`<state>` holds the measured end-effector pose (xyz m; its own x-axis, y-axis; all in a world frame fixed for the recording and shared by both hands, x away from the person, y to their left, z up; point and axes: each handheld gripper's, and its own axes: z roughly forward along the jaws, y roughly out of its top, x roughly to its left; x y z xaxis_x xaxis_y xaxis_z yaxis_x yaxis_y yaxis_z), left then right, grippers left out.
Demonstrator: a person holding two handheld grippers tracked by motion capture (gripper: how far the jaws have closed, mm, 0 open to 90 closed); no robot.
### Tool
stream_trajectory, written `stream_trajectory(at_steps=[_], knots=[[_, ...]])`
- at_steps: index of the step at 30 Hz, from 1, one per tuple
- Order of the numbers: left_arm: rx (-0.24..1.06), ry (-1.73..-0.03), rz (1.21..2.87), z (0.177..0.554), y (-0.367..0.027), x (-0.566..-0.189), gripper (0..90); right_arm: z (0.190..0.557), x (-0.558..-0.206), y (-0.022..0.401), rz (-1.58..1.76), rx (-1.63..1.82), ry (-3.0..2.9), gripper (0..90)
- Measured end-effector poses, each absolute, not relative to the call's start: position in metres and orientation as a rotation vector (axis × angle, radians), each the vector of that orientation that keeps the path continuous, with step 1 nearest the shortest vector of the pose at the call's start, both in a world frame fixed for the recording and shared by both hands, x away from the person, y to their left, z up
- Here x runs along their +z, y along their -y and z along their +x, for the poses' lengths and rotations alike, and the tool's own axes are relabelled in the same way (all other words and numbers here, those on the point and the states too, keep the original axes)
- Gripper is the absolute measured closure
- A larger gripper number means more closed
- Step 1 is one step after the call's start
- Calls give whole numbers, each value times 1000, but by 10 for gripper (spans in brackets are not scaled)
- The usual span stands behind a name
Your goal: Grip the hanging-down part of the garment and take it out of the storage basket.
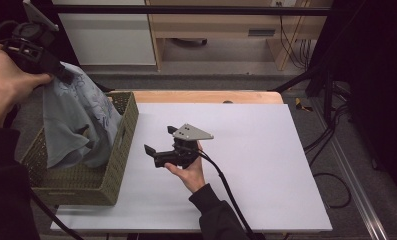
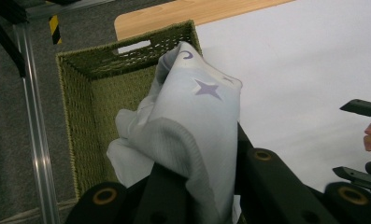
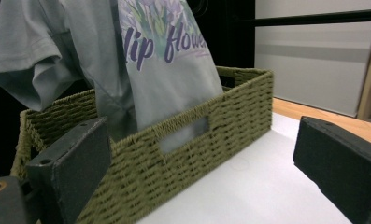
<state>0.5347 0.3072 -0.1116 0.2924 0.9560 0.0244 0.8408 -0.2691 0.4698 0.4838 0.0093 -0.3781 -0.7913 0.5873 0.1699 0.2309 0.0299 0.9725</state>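
Nearest the camera in the left gripper view, a fold of the pale blue T-shirt [image 2: 188, 140] is seen pinched between the left gripper's black jaws, with the ribbed collar bunched at the grip. In the high view the left gripper [image 1: 61, 74] is held high over the woven basket [image 1: 117, 165], and the shirt hangs from it with its long axis vertical, its lower part resting inside the basket. The right gripper [image 1: 158, 142] is held low over the white table [image 1: 266, 165], just beside the basket's wall, jaws spread and empty, pointing toward the shirt. The printed lettering on the shirt is shown by the right gripper view, whereas the pinch itself is revealed by the left gripper view.
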Motion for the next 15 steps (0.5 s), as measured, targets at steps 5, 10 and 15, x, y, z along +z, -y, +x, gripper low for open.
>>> stream_trajectory(at_steps=[5, 10, 15], knots=[[434, -1623, 2193, 535, -309, -111, 828, 492, -374, -31, 803, 1822, -2047, 54], [435, -1621, 2207, 535, -307, -112, 828, 499, -372, -55, 788, 1826, -2055, 69], [435, -1623, 2216, 535, -306, -112, 828, 504, -373, -77, 773, 1834, -2074, 73]])
